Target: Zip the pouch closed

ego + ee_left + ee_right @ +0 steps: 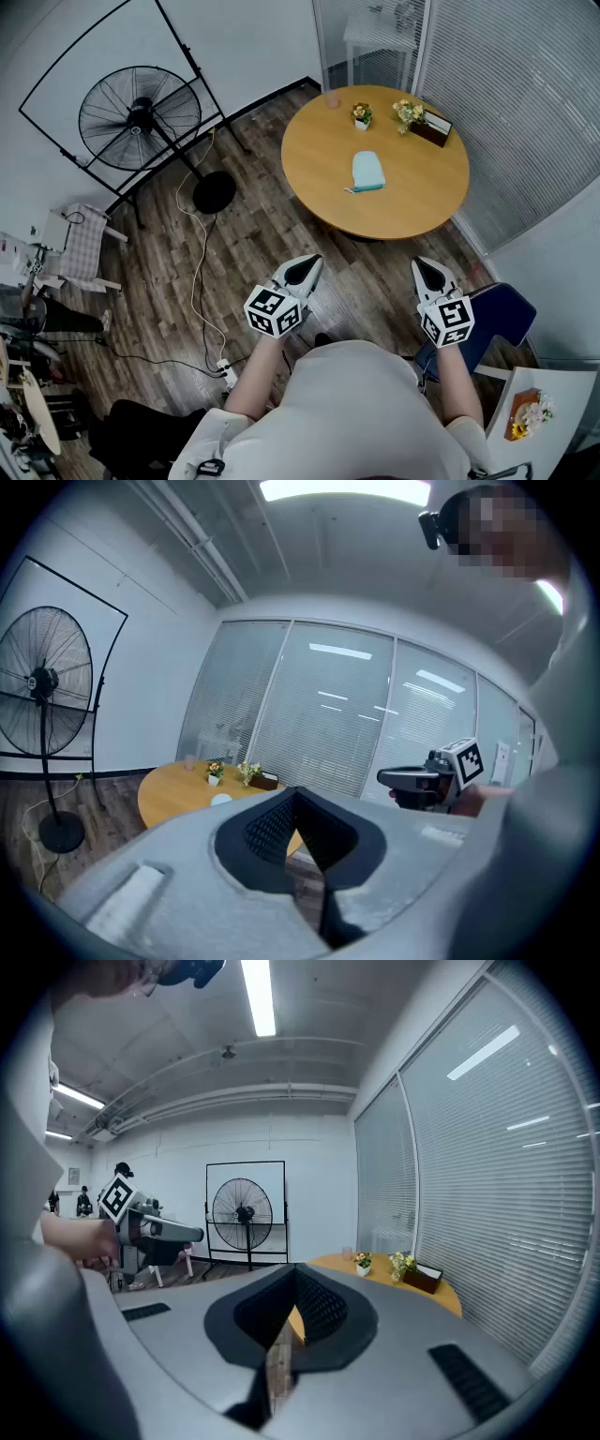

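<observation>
Two tools are held side by side. The left tool [305, 270] and the right tool [431, 274] are each pressed together at the tips, with nothing between them. One soft, pale blue pouch [367, 172] lies flat on the round wooden bench [412, 202], well ahead of both tools. Beyond it stand two small flower arrangements [361, 115], one dark box [432, 130] and one pink cup [332, 99]. One round wire fan [141, 117] stands far off to the left tool's left.

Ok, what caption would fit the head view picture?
Away from the round wooden table bearing a light-blue pouch, a person holds the left gripper and right gripper shut and empty.
</observation>
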`<action>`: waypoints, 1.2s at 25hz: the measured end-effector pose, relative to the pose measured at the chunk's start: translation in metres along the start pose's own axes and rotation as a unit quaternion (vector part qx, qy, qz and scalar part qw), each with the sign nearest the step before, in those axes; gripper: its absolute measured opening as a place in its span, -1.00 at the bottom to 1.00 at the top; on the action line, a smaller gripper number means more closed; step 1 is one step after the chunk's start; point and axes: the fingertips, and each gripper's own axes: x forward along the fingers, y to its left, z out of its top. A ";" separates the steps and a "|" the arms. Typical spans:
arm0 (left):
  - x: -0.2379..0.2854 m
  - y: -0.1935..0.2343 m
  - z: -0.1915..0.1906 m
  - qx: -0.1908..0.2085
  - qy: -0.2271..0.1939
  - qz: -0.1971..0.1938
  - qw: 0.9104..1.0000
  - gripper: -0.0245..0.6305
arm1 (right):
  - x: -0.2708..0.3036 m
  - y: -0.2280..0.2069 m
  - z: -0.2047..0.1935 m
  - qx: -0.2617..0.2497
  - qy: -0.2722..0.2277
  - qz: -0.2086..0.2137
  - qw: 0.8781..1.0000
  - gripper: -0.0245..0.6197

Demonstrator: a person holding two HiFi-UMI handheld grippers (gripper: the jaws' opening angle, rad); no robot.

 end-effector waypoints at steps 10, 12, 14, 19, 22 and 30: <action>-0.009 -0.004 -0.002 0.006 0.003 -0.003 1.000 -0.87 | -0.004 0.012 0.002 0.006 -0.003 0.001 1.000 -0.91; -0.011 -0.005 -0.004 0.010 0.006 -0.003 1.000 -0.87 | -0.004 0.013 0.002 0.015 -0.004 0.000 1.000 -0.91; -0.012 -0.005 -0.006 0.012 0.009 -0.002 1.000 -0.86 | -0.004 0.014 -0.001 0.022 -0.003 0.000 1.000 -0.91; -0.019 0.001 -0.008 0.016 0.017 0.003 1.000 -0.86 | -0.002 0.026 -0.007 0.024 0.009 0.000 1.000 -0.91; -0.025 0.005 -0.010 0.016 0.018 0.005 1.000 -0.86 | -0.002 0.034 -0.010 0.025 0.011 -0.001 1.000 -0.91; -0.043 0.017 -0.015 0.017 0.021 0.003 1.000 -0.86 | 0.002 0.054 -0.015 0.033 0.015 -0.010 0.999 -0.89</action>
